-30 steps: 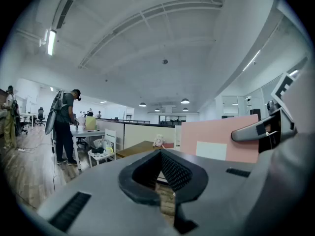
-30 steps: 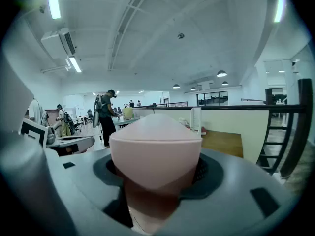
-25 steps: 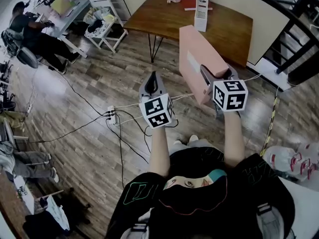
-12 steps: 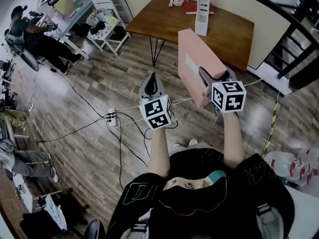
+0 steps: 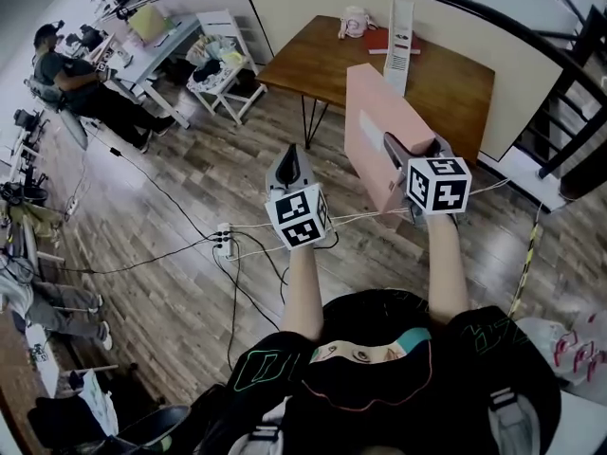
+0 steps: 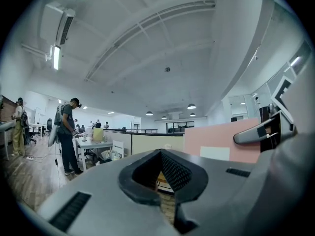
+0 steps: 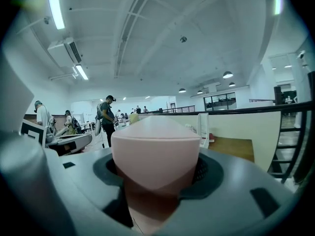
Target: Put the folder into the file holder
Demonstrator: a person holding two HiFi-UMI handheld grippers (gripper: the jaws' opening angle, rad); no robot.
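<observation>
Your left gripper (image 5: 290, 159) hangs near left, its fingers together on nothing. Just right of it, your right gripper (image 5: 417, 154) has its fingers clamped on the near end of the pink cardboard folder (image 5: 372, 121), held on edge in the air. Farther off, the white upright file holder (image 5: 401, 28) stands on the brown wooden desk (image 5: 446, 79), apart from the folder.

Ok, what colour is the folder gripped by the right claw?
Pale pink; the flat folder in the right claw shows best in the head view.
</observation>
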